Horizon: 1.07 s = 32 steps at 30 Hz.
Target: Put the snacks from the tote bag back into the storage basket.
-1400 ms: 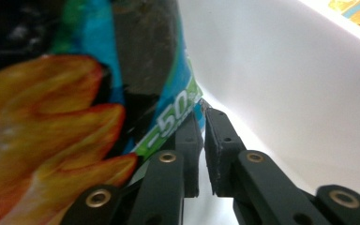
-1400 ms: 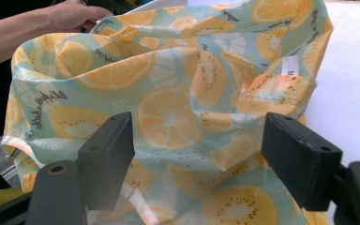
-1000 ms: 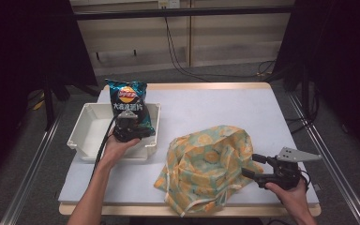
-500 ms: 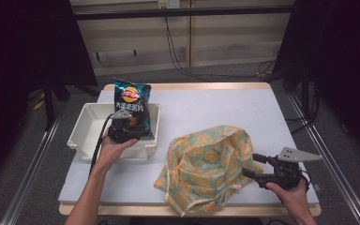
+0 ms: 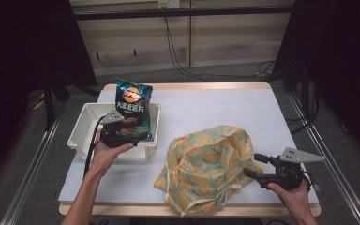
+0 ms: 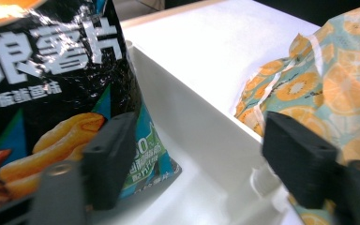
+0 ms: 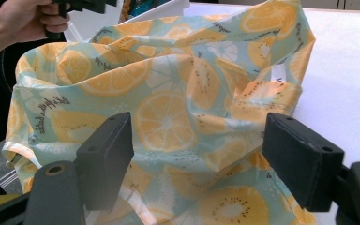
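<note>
Two grippers were at work. At nine o'clock on the table, the white bin (image 5: pixel 86 123) held the chip bag (image 5: pixel 131 108) standing upright, and the left gripper (image 5: pixel 132 135) sat at the bag's lower edge with jaws spread wide, one jaw against the bag front, gripping nothing. Toward five o'clock lay the citrus-print tote (image 5: pixel 211 164); the right gripper (image 5: pixel 252 165) hovered just beside its right edge, jaws fully apart and empty. The step looked like reaching for the bag; next, closing on it firmly.
</note>
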Available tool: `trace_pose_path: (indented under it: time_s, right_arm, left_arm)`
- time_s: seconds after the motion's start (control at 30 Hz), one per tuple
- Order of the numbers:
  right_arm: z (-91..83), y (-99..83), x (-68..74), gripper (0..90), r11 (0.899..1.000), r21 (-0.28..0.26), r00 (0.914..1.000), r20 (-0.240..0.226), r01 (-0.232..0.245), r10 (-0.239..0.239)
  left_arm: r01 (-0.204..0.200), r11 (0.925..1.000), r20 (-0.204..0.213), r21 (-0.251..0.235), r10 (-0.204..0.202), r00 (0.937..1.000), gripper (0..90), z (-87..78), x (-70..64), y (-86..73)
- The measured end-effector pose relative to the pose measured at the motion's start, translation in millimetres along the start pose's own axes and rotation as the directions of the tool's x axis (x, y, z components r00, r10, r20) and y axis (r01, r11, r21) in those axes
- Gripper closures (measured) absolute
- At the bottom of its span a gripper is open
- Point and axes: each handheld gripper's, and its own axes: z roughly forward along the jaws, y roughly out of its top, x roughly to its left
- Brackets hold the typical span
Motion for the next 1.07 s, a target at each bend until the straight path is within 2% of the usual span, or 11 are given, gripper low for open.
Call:
trace_pose_path:
  time_s: [0.13,0.2,0.33,0.5,0.57,0.63,0.7,0.77,0.83,0.9,1.07]
  right_arm:
    - [-2.0,-0.3,0.2,24.5,1.0,-0.009,1.0,0.005,-0.001,0.001]
    - [-2.8,-0.7,0.7,24.5,1.0,-0.008,1.0,0.007,0.001,-0.001]
    - [-4.2,-1.2,1.1,24.5,1.0,-0.011,0.9999,0.011,0.001,-0.001]
    - [-6.8,-1.3,1.3,24.3,1.0,-0.017,0.9998,0.019,0.002,-0.002]
    - [-7.8,-1.7,1.3,24.3,1.0,-0.021,0.9997,0.025,-0.002,0.003]
    - [-9.0,-2.2,1.0,24.2,1.0,-0.024,0.9996,0.026,-0.003,0.003]
    - [-10.1,-2.5,0.5,24.0,1.0,-0.024,0.9995,0.033,-0.001,0.002]
    - [-11.0,-2.8,0.2,23.9,1.0,-0.025,0.9993,0.037,-0.004,0.005]
    - [-11.7,-3.2,-0.6,23.8,1.0,-0.027,0.999,0.044,-0.006,0.007]
    - [-12.3,-3.8,-1.4,23.7,1.0,-0.027,0.999,0.045,-0.004,0.005]
    - [-12.7,-4.6,-3.7,23.5,1.0,-0.02,0.9979,0.064,-0.005,0.006]
  left_arm:
    - [-0.002,0.9999,-0.014,-0.012,0.001,0.9999,15.1,-10.6,-8.3,-6.2]
    - [-0.004,0.9999,-0.042,-0.01,0.003,0.9991,12.1,-16.0,-12.7,-9.8]
    - [0.003,0.9996,-0.048,-0.027,-0.004,0.9988,8.2,-29.6,-20.3,-16.7]
    - [0.008,0.9987,-0.062,-0.05,-0.012,0.998,6.1,-47.9,-28.3,-27.8]
    - [0.006,0.9991,-0.071,-0.042,-0.009,0.9975,5.2,-52.6,-31.3,-34.5]
    - [0.022,0.9986,-0.09,-0.049,-0.026,0.9956,5.3,-57.4,-34.7,-42.2]
    - [0.041,0.9968,-0.089,-0.069,-0.047,0.9949,5.1,-62.0,-37.3,-50.0]
    - [0.042,0.9965,-0.09,-0.072,-0.048,0.9948,4.3,-66.8,-40.5,-58.1]
    - [0.063,0.994,-0.096,-0.089,-0.072,0.9927,3.3,-71.8,-43.3,-65.3]
    - [0.067,0.9919,-0.107,-0.107,-0.079,0.9911,3.3,-76.3,-47.6,-73.9]
    - [0.074,0.9901,-0.13,-0.119,-0.09,0.9875,3.3,-84.0,-53.8,-87.7]
